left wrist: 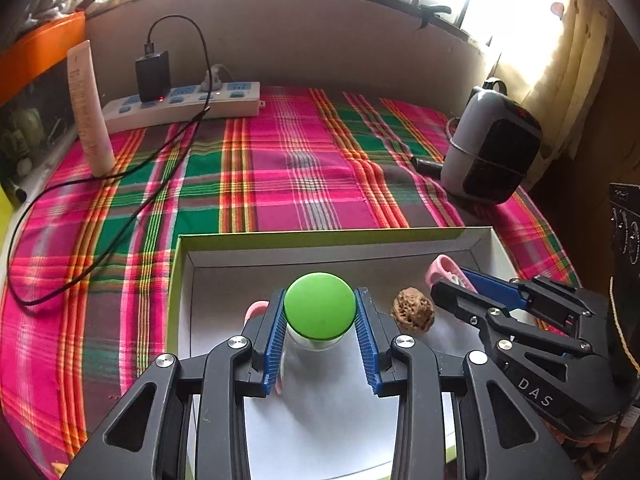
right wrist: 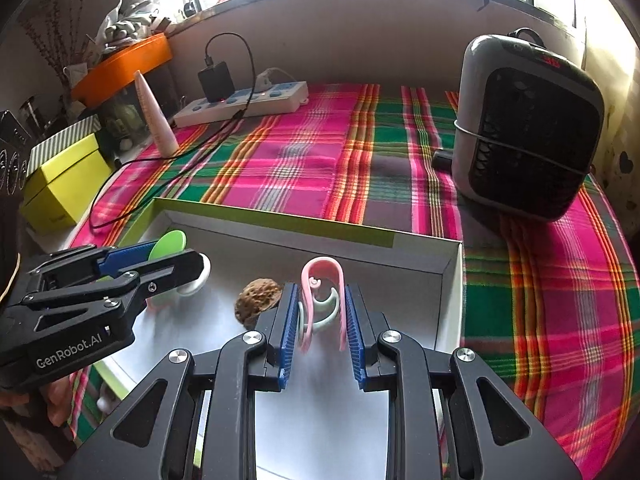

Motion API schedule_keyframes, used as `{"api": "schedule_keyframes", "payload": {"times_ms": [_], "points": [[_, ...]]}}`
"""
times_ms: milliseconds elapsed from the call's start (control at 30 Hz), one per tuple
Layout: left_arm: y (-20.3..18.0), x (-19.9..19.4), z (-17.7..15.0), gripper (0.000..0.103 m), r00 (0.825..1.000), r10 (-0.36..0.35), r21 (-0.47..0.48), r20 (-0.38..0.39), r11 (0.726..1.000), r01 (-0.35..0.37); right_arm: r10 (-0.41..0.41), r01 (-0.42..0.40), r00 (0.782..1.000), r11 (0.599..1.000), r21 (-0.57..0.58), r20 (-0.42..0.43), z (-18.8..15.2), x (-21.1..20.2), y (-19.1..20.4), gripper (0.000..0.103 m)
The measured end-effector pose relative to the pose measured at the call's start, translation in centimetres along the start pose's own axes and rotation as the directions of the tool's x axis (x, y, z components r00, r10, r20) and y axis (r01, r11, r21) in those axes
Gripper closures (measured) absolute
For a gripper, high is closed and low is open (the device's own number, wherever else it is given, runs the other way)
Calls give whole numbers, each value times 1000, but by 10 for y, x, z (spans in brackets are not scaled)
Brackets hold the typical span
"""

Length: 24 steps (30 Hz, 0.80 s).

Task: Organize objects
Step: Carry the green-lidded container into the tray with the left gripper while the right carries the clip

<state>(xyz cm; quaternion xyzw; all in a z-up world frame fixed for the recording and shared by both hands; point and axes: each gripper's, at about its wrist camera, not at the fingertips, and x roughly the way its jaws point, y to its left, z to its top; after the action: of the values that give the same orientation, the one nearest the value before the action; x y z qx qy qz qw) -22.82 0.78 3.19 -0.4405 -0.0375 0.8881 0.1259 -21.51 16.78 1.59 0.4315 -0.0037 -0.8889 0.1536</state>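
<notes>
A shallow white box with a green rim (left wrist: 256, 236) (right wrist: 276, 218) lies on the plaid cloth. My left gripper (left wrist: 320, 304) is shut on a small clear jar with a green lid (left wrist: 319, 305) (right wrist: 168, 244), held inside the box. My right gripper (right wrist: 318, 300) is shut on a pink clip with a pale green piece (right wrist: 320, 276), over the box's right part; the clip shows pink in the left wrist view (left wrist: 440, 266). A brown walnut (left wrist: 413, 310) (right wrist: 258, 300) rests on the box floor between the two grippers.
A white power strip with a black charger and cable (left wrist: 180, 100) (right wrist: 244, 102) sits at the back. A white tube (left wrist: 90, 108) (right wrist: 154, 116) stands at left. A grey fan heater (left wrist: 492, 144) (right wrist: 528, 128) stands at right. A yellow box (right wrist: 64, 184) is far left.
</notes>
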Motion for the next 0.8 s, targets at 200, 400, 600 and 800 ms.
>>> {"api": "schedule_keyframes", "payload": {"times_ms": [200, 400, 600, 800], "points": [[-3, 3, 2, 71, 1000, 6, 18, 6, 1000, -6, -2, 2, 1000, 1000, -7, -3, 1, 4, -1, 79], [-6, 6, 4, 71, 1000, 15, 29, 8, 999, -15, 6, -6, 1000, 1000, -6, -4, 2, 5, -2, 79], [-7, 7, 4, 71, 1000, 19, 33, 8, 999, -19, 16, -16, 1000, 1000, 3, -1, 2, 5, -2, 78], [-8, 7, 4, 71, 1000, 22, 34, 8, 999, -22, 18, -18, 1000, 1000, 4, -2, 2, 5, -2, 78]]}}
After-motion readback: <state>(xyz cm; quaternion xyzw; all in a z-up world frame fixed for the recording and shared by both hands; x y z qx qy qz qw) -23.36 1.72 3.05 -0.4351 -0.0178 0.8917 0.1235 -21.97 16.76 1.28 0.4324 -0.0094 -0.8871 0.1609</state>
